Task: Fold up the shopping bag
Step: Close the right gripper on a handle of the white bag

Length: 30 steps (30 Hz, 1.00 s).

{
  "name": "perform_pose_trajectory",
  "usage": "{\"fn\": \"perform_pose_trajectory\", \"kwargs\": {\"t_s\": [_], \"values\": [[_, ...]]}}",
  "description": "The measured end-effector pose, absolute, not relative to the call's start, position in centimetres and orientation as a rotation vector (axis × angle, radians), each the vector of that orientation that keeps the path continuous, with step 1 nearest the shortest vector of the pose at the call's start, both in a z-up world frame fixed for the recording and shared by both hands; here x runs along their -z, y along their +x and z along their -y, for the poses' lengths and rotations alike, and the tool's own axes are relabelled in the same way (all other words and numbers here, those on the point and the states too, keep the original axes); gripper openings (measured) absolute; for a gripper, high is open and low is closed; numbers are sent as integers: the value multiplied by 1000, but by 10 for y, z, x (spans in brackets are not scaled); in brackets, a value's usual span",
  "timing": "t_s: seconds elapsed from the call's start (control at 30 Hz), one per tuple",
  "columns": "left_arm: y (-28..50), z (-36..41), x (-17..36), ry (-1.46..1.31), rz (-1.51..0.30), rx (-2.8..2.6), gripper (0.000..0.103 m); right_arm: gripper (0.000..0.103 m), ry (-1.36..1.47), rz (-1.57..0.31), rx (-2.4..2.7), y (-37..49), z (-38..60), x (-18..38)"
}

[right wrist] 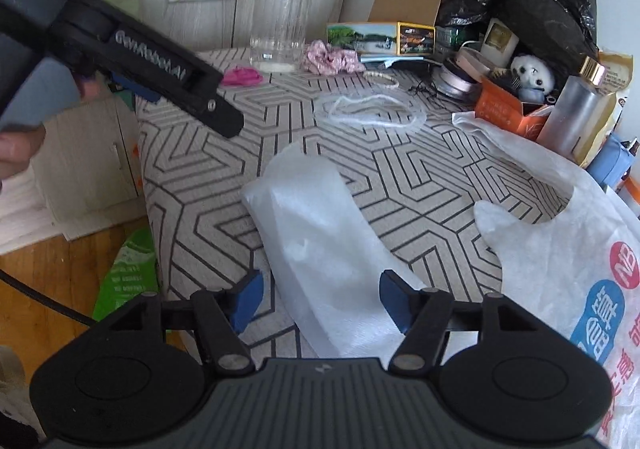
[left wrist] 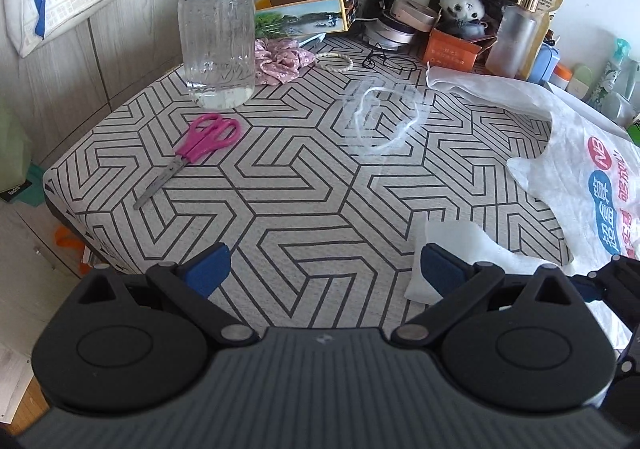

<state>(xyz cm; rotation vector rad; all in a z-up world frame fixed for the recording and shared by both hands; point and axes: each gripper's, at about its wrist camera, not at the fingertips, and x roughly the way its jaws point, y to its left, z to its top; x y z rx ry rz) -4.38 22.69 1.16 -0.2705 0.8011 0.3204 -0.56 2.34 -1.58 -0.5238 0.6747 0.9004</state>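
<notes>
Right claw [right wrist: 320, 303] is hanging with jaws apart, straddling the near handle strip of the shopping bag [right wrist: 560, 261]; pads aren't pressing it yet. Left claw [left wrist: 326, 269] is also gaping, nothing between its jaws, sitting over bare patterned bench [left wrist: 280, 185] just left of that same strip. Bag is lying flat on the bench's right side, printed body off to the right, both handles running away toward the far-left. So the bag is lying right of both claws; the right one looks nearer and better placed to pinch first. Pink scissors [left wrist: 200, 153] and clear jar [left wrist: 218, 33] are sitting well apart, far left.
</notes>
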Motion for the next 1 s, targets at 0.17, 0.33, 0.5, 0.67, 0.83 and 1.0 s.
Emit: {"fn": "perform_pose_trajectory", "kwargs": {"t_s": [0.17,0.33,0.5,0.67,0.83,1.0], "values": [[-46,-225,-15,-285,-784,-306,103,3,-295,-770,-898,25,-9,9],[-45,-222,-22,-279,-761,-305,103,3,-64,-734,-922,41,21,-19],[-39,-200,-27,-269,-742,-232,103,3,166,-718,-959,62,64,-50],[-33,-142,-19,-128,-742,-204,103,3,234,-858,-995,92,89,-63],[-18,-88,-11,-196,-849,171,103,3,332,-875,-973,109,109,-70],[-5,-58,-20,-227,-815,201,103,3,438,-926,-966,125,122,-72]]}}
